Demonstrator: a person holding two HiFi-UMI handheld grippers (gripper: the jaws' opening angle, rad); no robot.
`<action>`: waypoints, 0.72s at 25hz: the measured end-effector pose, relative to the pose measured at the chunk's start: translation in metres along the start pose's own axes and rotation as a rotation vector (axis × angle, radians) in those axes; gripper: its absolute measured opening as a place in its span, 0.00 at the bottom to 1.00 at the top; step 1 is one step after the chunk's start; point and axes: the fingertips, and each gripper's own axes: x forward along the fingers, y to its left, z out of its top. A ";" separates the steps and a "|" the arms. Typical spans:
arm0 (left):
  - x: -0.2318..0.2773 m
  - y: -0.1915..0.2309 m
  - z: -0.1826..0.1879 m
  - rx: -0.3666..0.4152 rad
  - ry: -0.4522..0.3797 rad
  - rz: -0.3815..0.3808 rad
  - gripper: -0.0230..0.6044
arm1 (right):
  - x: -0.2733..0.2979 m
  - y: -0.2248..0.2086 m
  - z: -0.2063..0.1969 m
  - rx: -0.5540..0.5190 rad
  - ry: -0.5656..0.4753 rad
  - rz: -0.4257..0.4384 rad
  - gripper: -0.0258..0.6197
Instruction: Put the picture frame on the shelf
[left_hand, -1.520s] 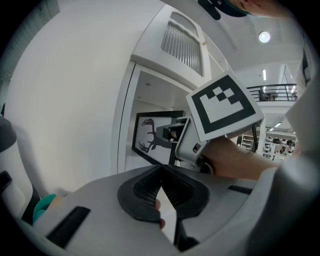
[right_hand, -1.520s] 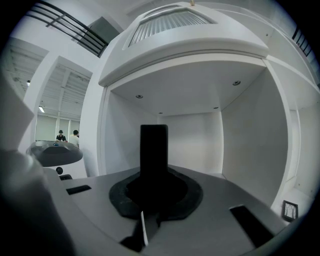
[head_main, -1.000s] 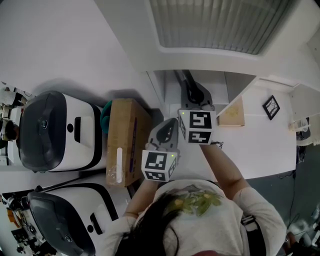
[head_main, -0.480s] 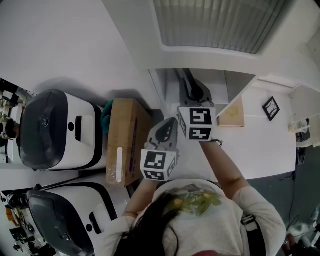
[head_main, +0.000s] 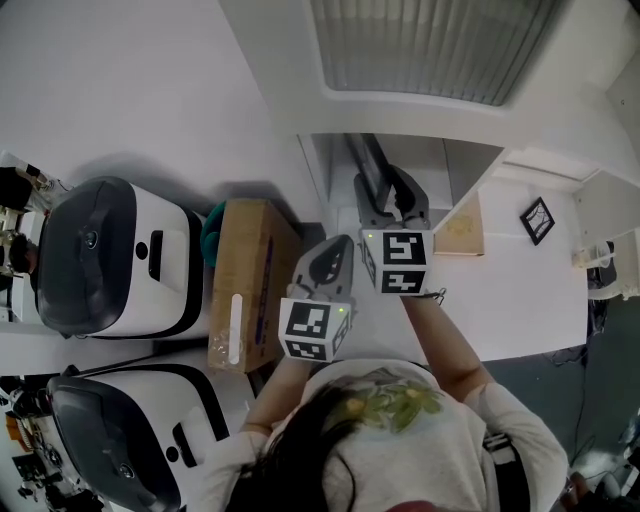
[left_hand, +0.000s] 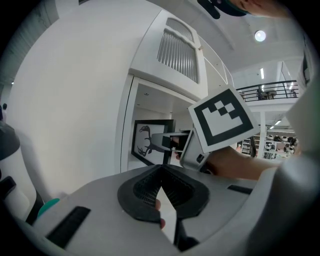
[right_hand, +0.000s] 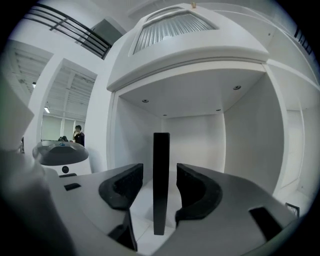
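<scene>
The picture frame (right_hand: 161, 175), black and seen edge-on, stands upright on the floor of the white shelf niche (right_hand: 200, 125). My right gripper (right_hand: 160, 184) has just been opening. Its pads now stand clear on either side of the frame and do not press on it. The left gripper view shows the frame's face (left_hand: 147, 141), a black antler print, with the right gripper (left_hand: 169, 142) around its edge. From the head view the right gripper (head_main: 392, 196) reaches into the niche (head_main: 440, 160). My left gripper (head_main: 330, 262) hangs back beside it, its jaws (left_hand: 161, 186) shut on nothing.
A cardboard box (head_main: 245, 285) stands left of the shelf, with two white and black machines (head_main: 110, 255) (head_main: 120, 440) further left. A small framed picture (head_main: 537, 220) hangs on the right wall. A louvred panel (head_main: 430, 45) sits above the niche.
The right gripper's jaws have spread apart off the frame, and its marker cube has drawn back slightly. The frame stays upright in the niche. The left gripper has kept still.
</scene>
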 end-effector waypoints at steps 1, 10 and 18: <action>-0.001 -0.001 0.001 0.001 -0.003 0.001 0.08 | -0.005 -0.001 -0.001 0.004 0.002 -0.003 0.35; -0.015 -0.011 0.006 0.012 -0.024 0.006 0.08 | -0.062 -0.008 -0.012 0.150 0.002 0.014 0.35; -0.034 -0.026 0.009 0.031 -0.032 0.001 0.08 | -0.103 0.012 -0.011 0.201 -0.034 0.095 0.09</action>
